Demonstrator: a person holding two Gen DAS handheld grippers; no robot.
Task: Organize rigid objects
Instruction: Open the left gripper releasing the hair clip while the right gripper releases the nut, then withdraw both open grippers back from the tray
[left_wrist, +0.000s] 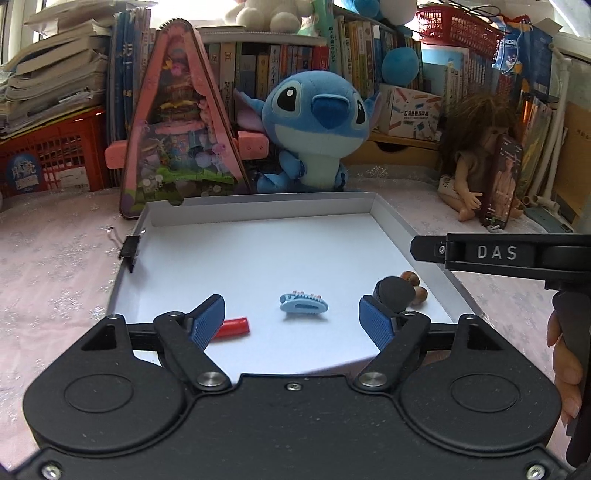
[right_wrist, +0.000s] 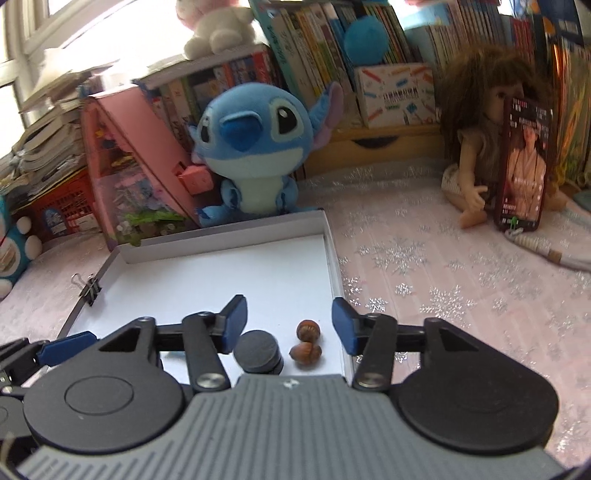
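Note:
A shallow white box lid (left_wrist: 258, 210) lies on the pink cloth and holds small items. A blue hair clip (left_wrist: 303, 303) lies in its middle. A red stick (left_wrist: 234, 326) lies by my left gripper's left finger. A black round cap (left_wrist: 396, 293) and two acorns (left_wrist: 415, 286) sit near the lid's right wall. My left gripper (left_wrist: 293, 321) is open and empty above the lid's near part. My right gripper (right_wrist: 288, 321) is open and empty above the black cap (right_wrist: 257, 350) and the acorns (right_wrist: 306, 341), over the lid's right wall (right_wrist: 332, 254).
A black binder clip (left_wrist: 131, 248) grips the lid's left wall. A blue plush toy (left_wrist: 314, 129) and a pink triangular toy case (left_wrist: 177, 122) stand behind the lid. A doll (right_wrist: 480, 147) with a phone (right_wrist: 524, 166) sits at the right. Bookshelves line the back.

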